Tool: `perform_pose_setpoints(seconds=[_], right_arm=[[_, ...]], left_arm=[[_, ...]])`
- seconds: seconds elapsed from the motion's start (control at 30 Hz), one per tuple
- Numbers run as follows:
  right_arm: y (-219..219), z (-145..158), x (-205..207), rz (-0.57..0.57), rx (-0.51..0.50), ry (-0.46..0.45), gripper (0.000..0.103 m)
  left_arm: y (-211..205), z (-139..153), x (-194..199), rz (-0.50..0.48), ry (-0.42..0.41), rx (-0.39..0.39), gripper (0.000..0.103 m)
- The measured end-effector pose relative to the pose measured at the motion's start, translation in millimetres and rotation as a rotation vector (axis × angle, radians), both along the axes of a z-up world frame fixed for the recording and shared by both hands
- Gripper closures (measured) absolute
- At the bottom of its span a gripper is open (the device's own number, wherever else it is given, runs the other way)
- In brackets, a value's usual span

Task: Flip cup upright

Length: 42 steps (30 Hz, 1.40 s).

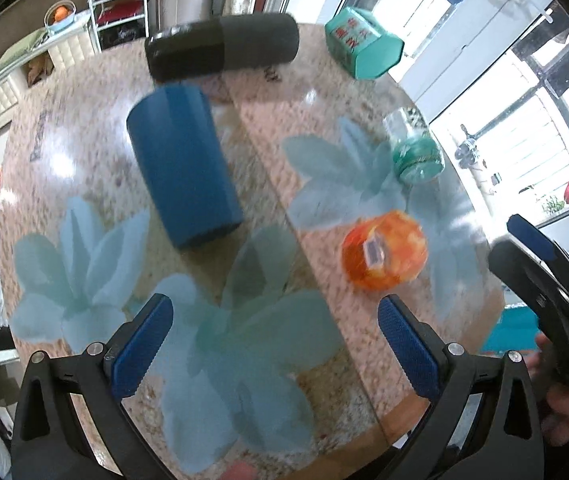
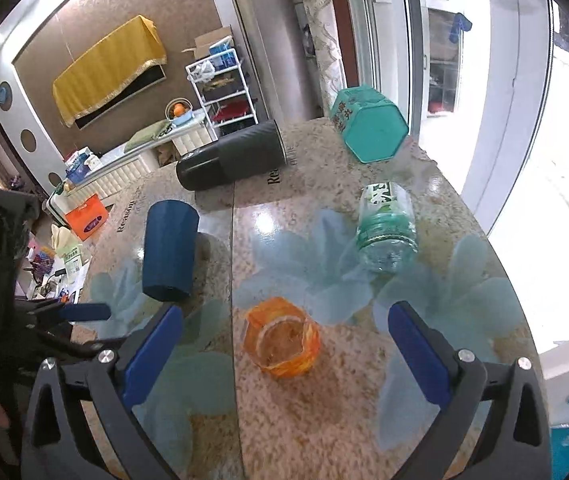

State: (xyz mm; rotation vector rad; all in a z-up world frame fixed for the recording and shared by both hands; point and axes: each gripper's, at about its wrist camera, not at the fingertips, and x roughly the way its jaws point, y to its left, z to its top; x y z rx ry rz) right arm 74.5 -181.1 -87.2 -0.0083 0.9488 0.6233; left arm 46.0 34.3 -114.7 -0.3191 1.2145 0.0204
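Both grippers released above the table (image 2: 324, 400).
My left gripper (image 1: 276, 344) and right gripper (image 2: 284, 352) stand spread, empty; blue cup (image 2: 170, 250) lies sideways, orange cup (image 2: 282, 344) upright.

- Left gripper (image 1: 276, 344): jaws spread wide, nothing between the blue pads (image 1: 142, 346), held above the surface.
- Right gripper (image 2: 284, 354): jaws equally wide apart, empty, angled downward.
- Both grippers sit side by side, close together.
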Motion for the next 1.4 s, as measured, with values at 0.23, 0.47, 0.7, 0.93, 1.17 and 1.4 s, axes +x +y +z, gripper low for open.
perform_pose_setpoints(seconds=[0.23, 0.47, 0.7, 0.93, 1.17, 1.4], right_arm=[[0, 27, -5, -0.044, -0.081, 0.047, 0.0], [-7, 43, -6, -0.082, -0.152, 0.08, 0.0], [-21, 37, 4, -0.079, -0.199, 0.117, 0.0], [-35, 28, 14, -0.05, -0.173, 0.136, 0.0], [-49, 26, 17, -0.036, -0.181, 0.144, 0.0], [-58, 24, 19, -0.025, -0.17, 0.16, 0.0]], left_arm=[[-13, 29, 5, -0.052, -0.064, -0.022, 0.0], [-38, 64, 0, -0.113, -0.123, 0.002, 0.0], [-47, 71, 3, -0.073, -0.107, 0.018, 0.0], [-65, 63, 3, -0.048, -0.095, 0.047, 0.0], [-78, 64, -1, -0.026, -0.094, 0.043, 0.0], [-87, 66, -2, -0.022, -0.091, 0.07, 0.0]])
